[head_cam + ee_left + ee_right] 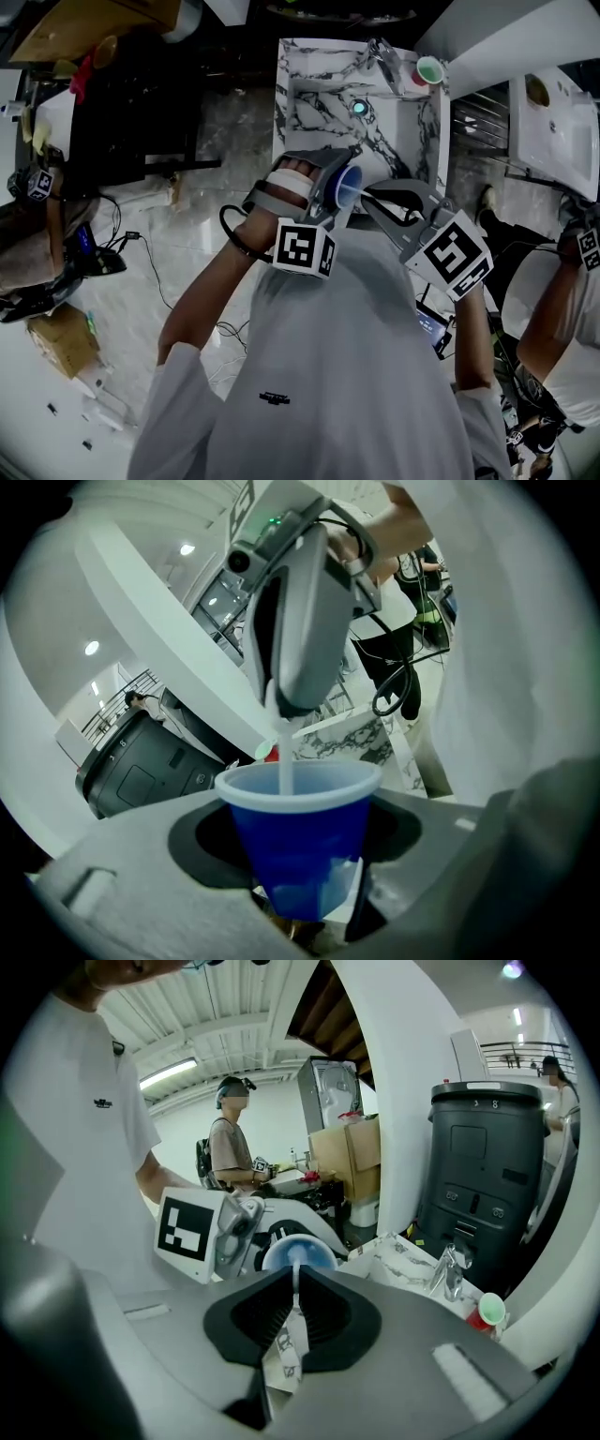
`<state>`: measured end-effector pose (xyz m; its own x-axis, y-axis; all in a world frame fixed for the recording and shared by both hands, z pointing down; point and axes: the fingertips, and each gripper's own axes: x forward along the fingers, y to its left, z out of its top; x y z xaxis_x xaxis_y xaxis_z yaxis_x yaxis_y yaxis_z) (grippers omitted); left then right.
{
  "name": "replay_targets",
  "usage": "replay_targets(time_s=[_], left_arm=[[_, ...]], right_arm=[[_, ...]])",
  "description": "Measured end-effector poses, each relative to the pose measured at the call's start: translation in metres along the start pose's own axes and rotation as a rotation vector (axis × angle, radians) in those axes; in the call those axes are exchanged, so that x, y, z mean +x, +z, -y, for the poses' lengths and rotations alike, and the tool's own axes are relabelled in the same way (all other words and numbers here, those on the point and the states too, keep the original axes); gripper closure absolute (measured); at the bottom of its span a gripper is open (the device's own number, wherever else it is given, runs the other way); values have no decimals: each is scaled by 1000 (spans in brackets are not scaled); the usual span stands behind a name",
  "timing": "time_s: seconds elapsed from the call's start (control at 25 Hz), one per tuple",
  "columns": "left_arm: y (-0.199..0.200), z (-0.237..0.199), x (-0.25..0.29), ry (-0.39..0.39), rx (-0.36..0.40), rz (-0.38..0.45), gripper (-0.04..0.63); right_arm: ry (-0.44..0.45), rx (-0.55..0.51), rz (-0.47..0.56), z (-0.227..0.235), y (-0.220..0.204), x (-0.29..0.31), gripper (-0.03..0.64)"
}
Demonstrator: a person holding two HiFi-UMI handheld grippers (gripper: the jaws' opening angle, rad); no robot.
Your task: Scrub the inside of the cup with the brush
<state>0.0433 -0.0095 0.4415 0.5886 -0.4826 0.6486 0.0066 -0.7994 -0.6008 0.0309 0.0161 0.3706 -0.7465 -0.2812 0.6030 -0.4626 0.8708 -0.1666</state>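
The left tongs (300, 892) are clamped on the lower wall of the blue cup (298, 827), held upright in the air before the person's chest, mouth towards the other tool. The right tongs (295, 1312) are pinched shut on the thin white stem of the brush (296, 1283), which passes the rim and reaches down inside the cup (its head is hidden by the cup wall). I judge the scrubbing step to be in hand: the next move calls for working the brush round against the inner wall and base while the left grip keeps the thin cup steady without crushing it. Beyond lies the marble sink (319, 103) with its faucet (382, 52) and a small red cup (428, 70) on the rim, well apart from the work. Nothing stands between the two tools.
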Motion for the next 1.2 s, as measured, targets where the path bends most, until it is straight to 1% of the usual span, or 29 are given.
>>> replay_targets(time_s=[0.12,0.24,0.4,0.52,0.72,0.88,1.04,1.2], left_arm=[[1,2,-1,8,3,-4,298],[1,-1,-4,21,-13,-1,298],[3,-9,-8,42,-14,6,298],[5,-14,-10,53,-8,10,298],[3,-13,-9,48,21,2,298],[4,-4,-9,30,24,6,298],[6,6,-8,11,39,7,298],[12,21,-9,-10,30,16,298]], right_arm=[[-39,8,22,11,5,-1,588],[-77,0,6,20,3,-1,586],[-106,-4,-21,23,-2,-5,586],[-91,2,-41,19,-11,-8,588],[-22,12,-63,-1,-23,-15,589],[18,21,-32,-20,-18,-16,589],[-7,15,11,-21,-7,-20,589],[-58,27,-10,-10,-16,-35,589]])
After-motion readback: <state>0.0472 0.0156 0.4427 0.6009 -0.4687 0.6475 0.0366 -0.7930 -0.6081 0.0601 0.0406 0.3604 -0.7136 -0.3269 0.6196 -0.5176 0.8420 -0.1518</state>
